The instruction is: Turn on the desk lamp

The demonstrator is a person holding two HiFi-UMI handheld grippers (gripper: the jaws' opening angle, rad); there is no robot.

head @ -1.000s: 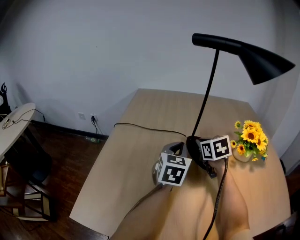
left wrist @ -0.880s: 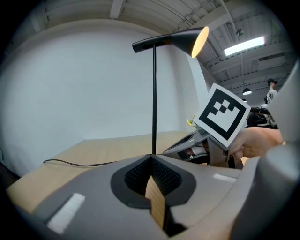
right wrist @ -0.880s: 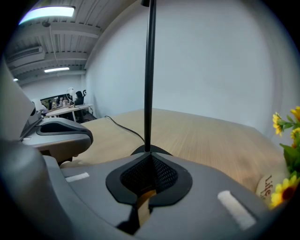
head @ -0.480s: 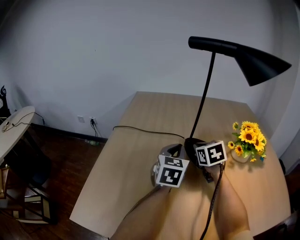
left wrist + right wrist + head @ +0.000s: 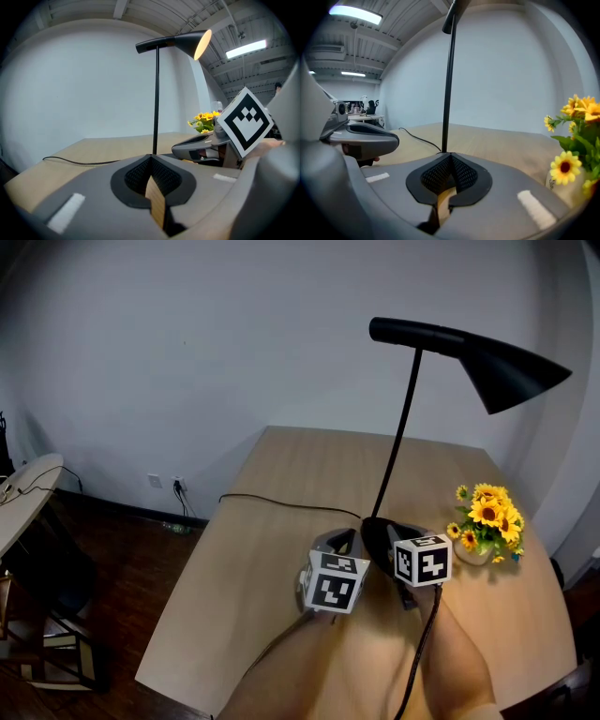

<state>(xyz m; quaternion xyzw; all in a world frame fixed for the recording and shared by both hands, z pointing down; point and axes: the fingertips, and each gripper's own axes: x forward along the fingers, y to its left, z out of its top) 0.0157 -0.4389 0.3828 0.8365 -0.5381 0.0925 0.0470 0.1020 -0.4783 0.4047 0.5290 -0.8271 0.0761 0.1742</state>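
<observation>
- We see the lamp (image 5: 404, 424) at centre right of the head view, base on the table (image 5: 272, 549).
- Our left gripper (image 5: 152, 159) and right gripper (image 5: 449, 156), both clenched and empty, sit beside that base.

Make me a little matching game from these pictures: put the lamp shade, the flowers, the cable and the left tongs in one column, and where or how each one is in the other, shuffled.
Things
1. black cone-shaped lamp shade
2. bunch of yellow sunflowers
3. thin black cable
4. grey left tongs

Place or state
A. lying across the light wooden table, left of the thin black lamp pole
B. shut, nothing between them
C. high above the table, at the pole's top
D. standing on the table, right of the pole

Pairs: 1-C, 2-D, 3-A, 4-B
</observation>
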